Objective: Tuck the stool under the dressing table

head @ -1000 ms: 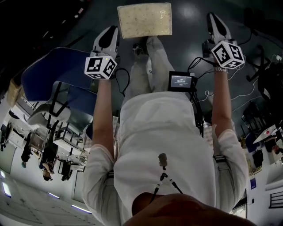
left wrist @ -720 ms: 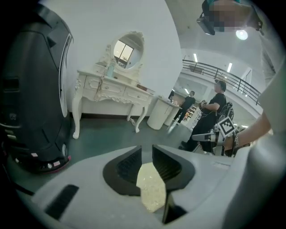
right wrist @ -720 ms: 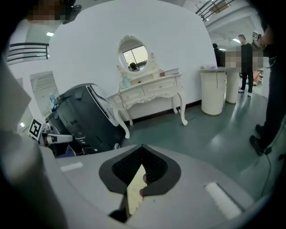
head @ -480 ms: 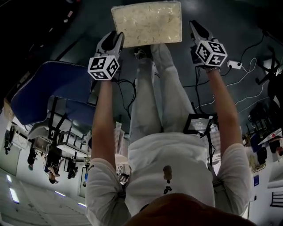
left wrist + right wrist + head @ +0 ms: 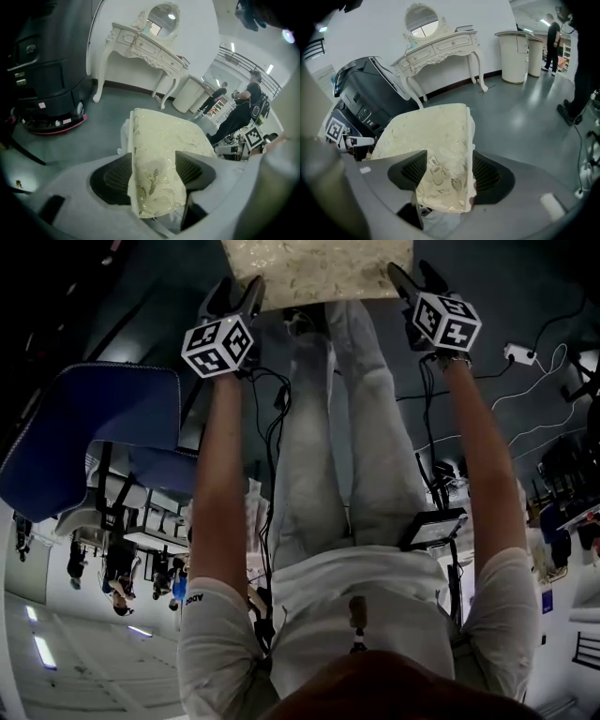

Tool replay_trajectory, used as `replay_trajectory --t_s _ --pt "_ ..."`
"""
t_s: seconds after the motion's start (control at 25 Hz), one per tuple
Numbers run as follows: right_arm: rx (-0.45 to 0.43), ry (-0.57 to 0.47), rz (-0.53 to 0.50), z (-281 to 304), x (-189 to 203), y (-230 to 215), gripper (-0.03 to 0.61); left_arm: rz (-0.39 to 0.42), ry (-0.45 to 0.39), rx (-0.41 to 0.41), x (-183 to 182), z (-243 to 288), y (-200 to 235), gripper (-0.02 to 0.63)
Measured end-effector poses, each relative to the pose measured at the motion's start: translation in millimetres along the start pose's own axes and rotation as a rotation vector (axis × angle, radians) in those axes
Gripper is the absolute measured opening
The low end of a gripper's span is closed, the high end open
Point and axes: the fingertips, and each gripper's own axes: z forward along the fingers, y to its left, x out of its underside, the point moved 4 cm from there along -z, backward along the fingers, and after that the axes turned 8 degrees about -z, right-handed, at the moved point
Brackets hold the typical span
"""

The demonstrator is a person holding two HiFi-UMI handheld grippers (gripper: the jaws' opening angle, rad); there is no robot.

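Left gripper view: the left gripper (image 5: 153,161) has its jaws spread wide, having just been opening. One corner of the stool (image 5: 164,136), padded in cream leaf-patterned cloth, stands between them. The ribbed pads (image 5: 116,177) flank that corner on both sides, and no squeeze shows.

Right gripper view: the right gripper (image 5: 449,159) is likewise released, its jaws having just been opening. The opposite corner of the stool's seat fills the gap between them.

Head view: both grippers sit at opposite side edges of the stool, each with its marker cube (image 5: 217,346) turned toward the person's arms.

The stool stands on the grey floor (image 5: 93,126), out in the open. Beyond the stool and well apart from it, the white carved dressing table (image 5: 140,44) with its oval mirror (image 5: 161,16) stands against the white wall (image 5: 487,18). A black machine (image 5: 42,70) is parked left of the stool, just beside the table's left end. A blue chair (image 5: 94,427) stands on the stool's near left.
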Motion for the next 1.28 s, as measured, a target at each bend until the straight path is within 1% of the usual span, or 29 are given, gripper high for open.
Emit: replay_trajectory --t_s 0.12,0.24,0.36,0.48,0.56,0.8,1.0,1.28 --pt "0.019 0.01 0.029 3 6 -4 0.321 -0.005 0.028 -0.007 6 7 4 0.308" --pt "0.014 0.013 0.062 3 8 -6 0.325 0.004 0.063 0.003 11 13 4 0.311" --pt "-0.007 0.007 0.071 5 7 -4 0.315 0.001 0.073 0.018 12 14 5 0.311" --pt "-0.037 -0.001 0.078 6 6 -1 0.324 -0.001 0.084 0.031 11 16 4 0.302" --pt "-0.045 0.003 0.07 8 5 0 0.291 -0.002 0.092 0.037 11 18 2 0.295" --pt "-0.047 0.045 0.038 14 2 5 0.259 -0.008 0.096 0.015 8 17 7 0.27" --pt "-0.039 0.042 0.016 19 -15 -11 0.252 -0.033 0.1 0.01 2 28 -3 0.265" --pt "-0.079 0.051 -0.033 39 -55 -23 0.247 -0.068 0.078 -0.03 -25 44 -5 0.262"
